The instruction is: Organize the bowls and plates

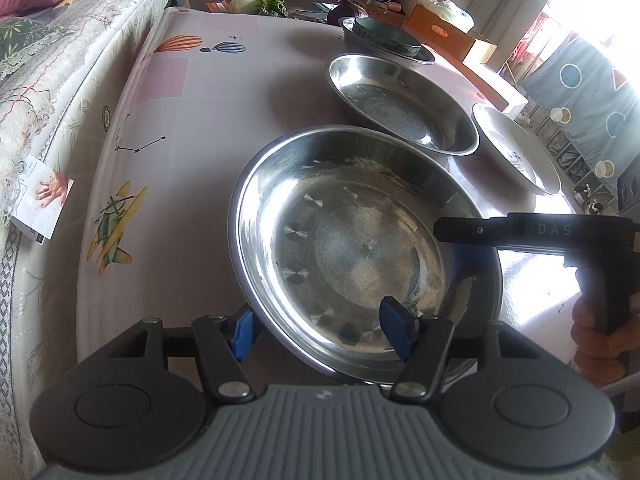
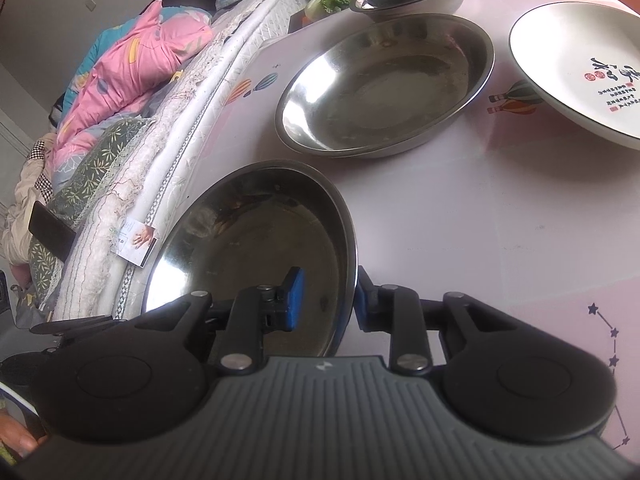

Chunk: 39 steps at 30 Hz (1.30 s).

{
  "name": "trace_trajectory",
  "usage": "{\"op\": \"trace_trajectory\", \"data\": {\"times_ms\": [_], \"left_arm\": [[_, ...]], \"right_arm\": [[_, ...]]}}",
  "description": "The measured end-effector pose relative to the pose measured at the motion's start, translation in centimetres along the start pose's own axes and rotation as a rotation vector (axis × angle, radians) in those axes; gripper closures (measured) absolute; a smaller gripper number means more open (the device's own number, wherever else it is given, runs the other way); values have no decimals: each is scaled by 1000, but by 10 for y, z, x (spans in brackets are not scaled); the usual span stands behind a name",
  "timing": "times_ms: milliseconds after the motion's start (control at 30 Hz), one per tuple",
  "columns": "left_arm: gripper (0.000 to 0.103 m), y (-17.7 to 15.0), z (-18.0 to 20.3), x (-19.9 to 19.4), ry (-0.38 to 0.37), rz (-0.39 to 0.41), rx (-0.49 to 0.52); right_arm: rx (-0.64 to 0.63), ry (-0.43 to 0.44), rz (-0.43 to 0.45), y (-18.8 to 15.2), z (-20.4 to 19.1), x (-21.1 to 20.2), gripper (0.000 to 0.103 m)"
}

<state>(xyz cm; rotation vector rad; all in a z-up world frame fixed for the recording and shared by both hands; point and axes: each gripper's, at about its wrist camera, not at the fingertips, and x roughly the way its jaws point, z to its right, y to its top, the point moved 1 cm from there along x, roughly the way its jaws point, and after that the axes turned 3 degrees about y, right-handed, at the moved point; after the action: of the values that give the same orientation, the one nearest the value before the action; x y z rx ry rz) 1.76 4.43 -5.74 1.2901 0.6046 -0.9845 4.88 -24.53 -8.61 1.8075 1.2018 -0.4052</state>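
1. The near steel plate (image 1: pixel 360 248) is round, so it has no long axis; it faces mouth-up, and in the right wrist view it tips with its left side raised off the desk (image 1: pixel 192 128).
2. The right gripper (image 2: pixel 326 300) has its blue fingers (image 2: pixel 294 300) nearly together, one inside and one outside the plate's rim, pinching it.
3. The left gripper (image 1: pixel 316 330) stands about half open. One finger (image 1: pixel 394 332) lies inside the plate, the other outside its near-left rim; I cannot tell whether either pad presses the metal.
4. Count of steel plates: two, the held one and a second steel plate (image 1: pixel 404 104) resting flat just behind it, apart.
5. One white plate (image 2: pixel 580 68) with dark lettering lies flat, to the right of the second steel one.
6. At the far end, one green bowl (image 1: pixel 386 36) sits tilted inside one steel bowl (image 2: pixel 416 0).
7. A bed (image 1: pixel 52 92) runs along the desk's left edge.
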Motion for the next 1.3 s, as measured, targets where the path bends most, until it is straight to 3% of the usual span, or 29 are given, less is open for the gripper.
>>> {"op": "trace_trajectory", "data": {"times_ms": [533,1300], "left_arm": [[34,7,4,8,69,20,46],[33,9,5,9,81,21,49]], "right_arm": [[-26,-6,16,-3,-4,2,78],[-27,-7,18,-3,-4,2,78]]}}
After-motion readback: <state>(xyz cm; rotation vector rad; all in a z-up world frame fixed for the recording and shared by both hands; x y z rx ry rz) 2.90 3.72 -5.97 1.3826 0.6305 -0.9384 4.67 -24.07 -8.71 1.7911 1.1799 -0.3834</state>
